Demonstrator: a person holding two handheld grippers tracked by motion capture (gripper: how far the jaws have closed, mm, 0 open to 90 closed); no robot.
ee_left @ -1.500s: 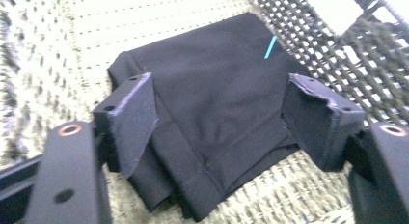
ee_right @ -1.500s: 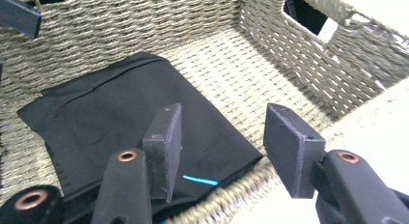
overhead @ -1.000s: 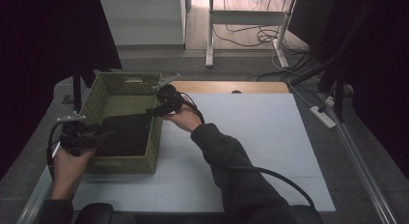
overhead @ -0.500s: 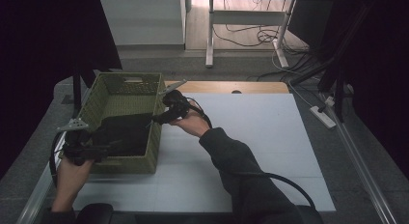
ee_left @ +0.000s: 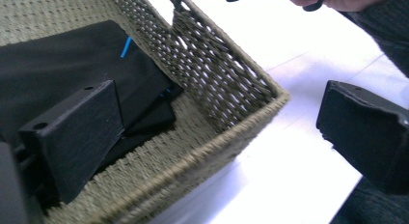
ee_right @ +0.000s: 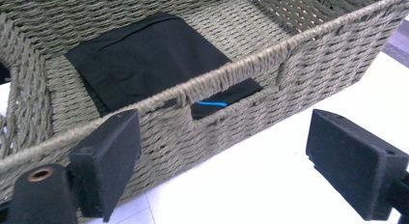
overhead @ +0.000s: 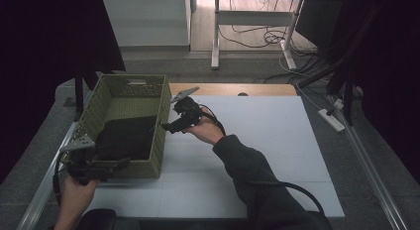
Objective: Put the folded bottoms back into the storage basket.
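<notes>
The folded black cloth [overhead: 124, 137] lies flat on the floor of the woven basket [overhead: 161, 122], in the half of the basket nearer the person. A blue tag [ee_right: 212, 104] marks the edge facing the basket's handle cutout. In the high view its long axis runs across the basket, from one long wall to the other.

Left tongs [overhead: 115, 163]: jaws have just been opening and stand spread, nothing between the pads. They sit at the basket's near corner; one jaw hangs inside the rim, above the cloth, the other outside over the white counter [overhead: 277, 141].

Right tongs [overhead: 166, 127]: jaws have just been opening and stand spread, empty. They are outside the basket's right long wall, beside the handle cutout, pointing at the wall.

Governing relation: the cloth lies inside the basket, beyond the rim, from both tongs. The left tongs are nearer, already over the rim. The right tongs would have to clear the wall first. Judged state: cloth deposited, both tongs free.
</notes>
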